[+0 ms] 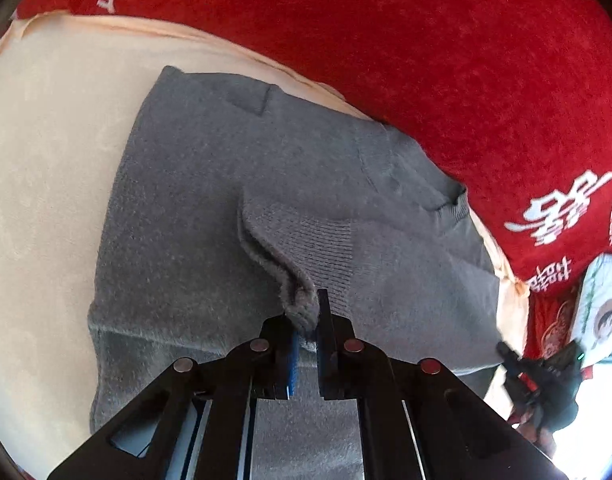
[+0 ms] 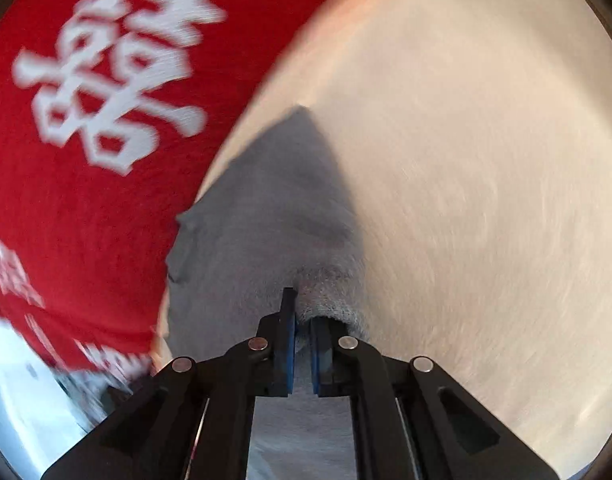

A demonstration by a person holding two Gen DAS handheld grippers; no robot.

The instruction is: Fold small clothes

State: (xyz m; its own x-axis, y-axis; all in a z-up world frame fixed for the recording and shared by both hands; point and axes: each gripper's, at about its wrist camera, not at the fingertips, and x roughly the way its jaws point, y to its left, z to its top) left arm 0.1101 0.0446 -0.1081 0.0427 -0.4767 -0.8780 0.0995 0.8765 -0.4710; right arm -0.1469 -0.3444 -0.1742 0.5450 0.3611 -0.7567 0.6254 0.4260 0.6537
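A small grey knitted sweater (image 1: 210,208) lies on a cream cloth (image 1: 42,168). My left gripper (image 1: 306,312) is shut on a bunched fold of the sweater's ribbed edge (image 1: 302,308) and lifts it off the flat part. In the right wrist view my right gripper (image 2: 304,312) is shut on another part of the grey sweater (image 2: 266,220), which hangs or stretches away from the fingers; this view is blurred by motion. The right gripper also shows at the left wrist view's right edge (image 1: 505,350).
A red blanket with white characters (image 1: 425,48) borders the cream cloth on the far side and also shows in the right wrist view (image 2: 86,184). A white printed item (image 1: 601,304) lies at the right edge.
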